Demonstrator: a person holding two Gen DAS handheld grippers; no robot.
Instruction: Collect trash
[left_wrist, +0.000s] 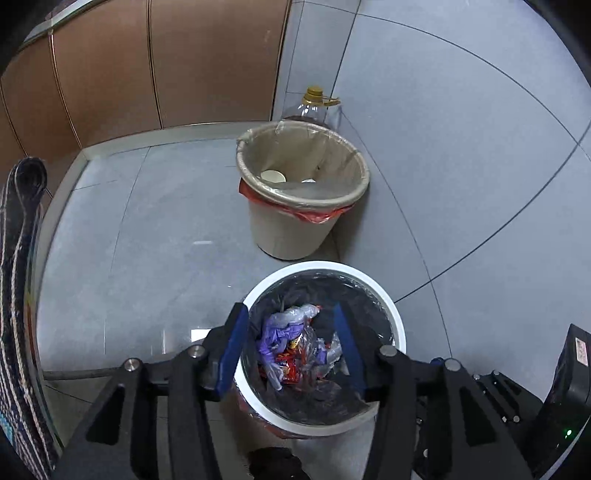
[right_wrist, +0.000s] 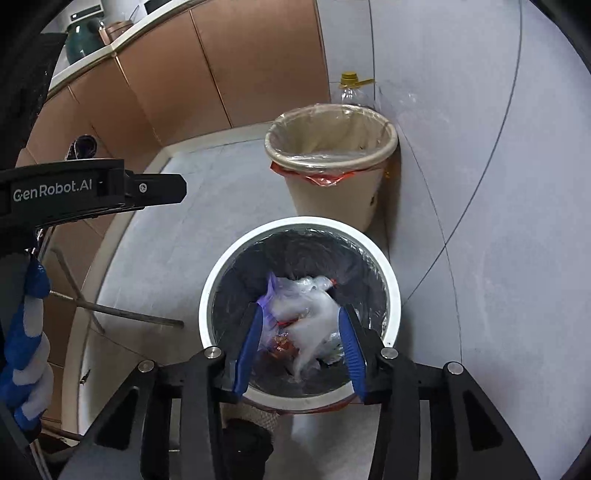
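A white-rimmed bin (left_wrist: 399, 325) (right_wrist: 209, 295) with a black liner stands on the grey tiled floor right below both grippers. Inside lies trash (left_wrist: 284, 343): a purple glove, a red printed wrapper and crumpled clear plastic. My left gripper (left_wrist: 289, 309) hangs open over the bin's left half, and its blue fingers (left_wrist: 232, 350) touch nothing. My right gripper (right_wrist: 300, 308) is open above the bin too. A blurred white clump of plastic (right_wrist: 306, 314) shows between its fingers, and the pads do not press on it.
A beige bin (left_wrist: 291, 229) (right_wrist: 332, 206) with a clear liner over a red bag stands just behind, with a yellow-capped bottle (left_wrist: 314, 105) (right_wrist: 351, 86) at the wall. Brown cabinets (left_wrist: 110, 74) run along the left. A gloved hand (right_wrist: 26, 332) holds the left gripper's body.
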